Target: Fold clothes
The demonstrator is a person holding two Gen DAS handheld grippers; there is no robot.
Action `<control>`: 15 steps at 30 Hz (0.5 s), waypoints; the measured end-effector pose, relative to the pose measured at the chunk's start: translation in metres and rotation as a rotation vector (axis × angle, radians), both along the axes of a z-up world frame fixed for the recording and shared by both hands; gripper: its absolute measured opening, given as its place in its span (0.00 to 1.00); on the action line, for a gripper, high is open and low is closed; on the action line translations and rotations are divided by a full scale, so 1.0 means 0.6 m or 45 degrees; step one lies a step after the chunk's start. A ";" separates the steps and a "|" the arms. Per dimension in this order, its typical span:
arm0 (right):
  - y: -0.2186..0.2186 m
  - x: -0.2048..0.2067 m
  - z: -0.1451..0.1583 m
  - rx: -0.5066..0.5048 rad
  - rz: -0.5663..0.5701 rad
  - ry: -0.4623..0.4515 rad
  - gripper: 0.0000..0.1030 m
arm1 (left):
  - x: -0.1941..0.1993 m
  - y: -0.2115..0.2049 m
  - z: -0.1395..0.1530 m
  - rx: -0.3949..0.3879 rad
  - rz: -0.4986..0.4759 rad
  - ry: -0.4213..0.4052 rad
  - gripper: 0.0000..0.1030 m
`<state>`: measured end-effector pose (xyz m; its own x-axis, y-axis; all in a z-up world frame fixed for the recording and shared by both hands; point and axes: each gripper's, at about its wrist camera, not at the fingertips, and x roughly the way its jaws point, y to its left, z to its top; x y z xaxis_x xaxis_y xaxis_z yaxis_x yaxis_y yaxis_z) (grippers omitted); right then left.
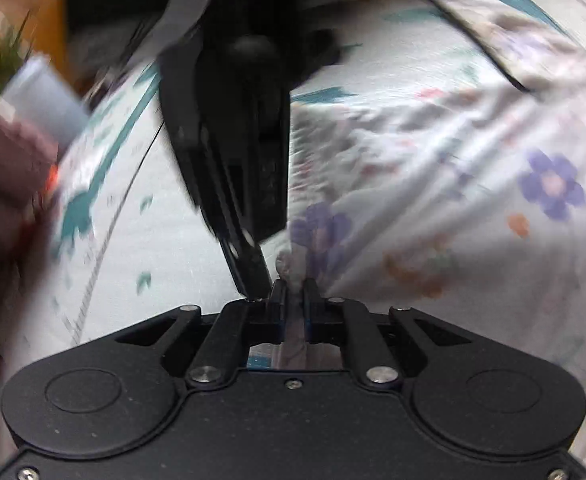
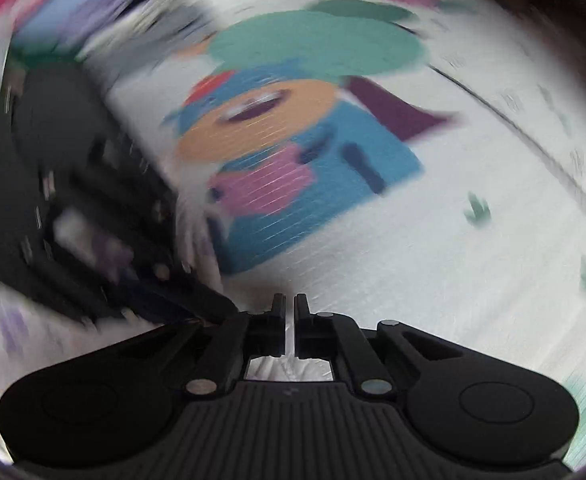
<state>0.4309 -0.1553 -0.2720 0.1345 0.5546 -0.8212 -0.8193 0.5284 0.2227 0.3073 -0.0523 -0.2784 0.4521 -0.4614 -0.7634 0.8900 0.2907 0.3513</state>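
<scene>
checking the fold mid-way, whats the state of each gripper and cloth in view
left gripper: shut on the floral garment, fabric bunched between its fingers
white floral-print garment: creased, lifted at the pinched edge
right gripper: nearly closed, thin white fabric in the gap
white cartoon-print sheet: spread flat underneath

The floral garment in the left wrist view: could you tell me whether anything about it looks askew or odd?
Nothing looks damaged. The floral garment lies rumpled, with creases fanning out from a bunched corner pinched in the left tool. The right tool hangs close beside it. Both views are motion-blurred, so fine detail is unclear.
</scene>
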 end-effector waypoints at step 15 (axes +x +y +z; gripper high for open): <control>-0.103 -0.180 0.020 -0.051 -0.241 -0.291 0.11 | 0.002 -0.006 -0.001 -0.276 0.293 0.217 0.32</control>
<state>0.3230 -0.2172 -0.2601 0.4166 0.4697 -0.7784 -0.7316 0.6815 0.0197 0.3088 -0.0561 -0.2791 0.4376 -0.5217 -0.7323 0.8331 0.5416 0.1119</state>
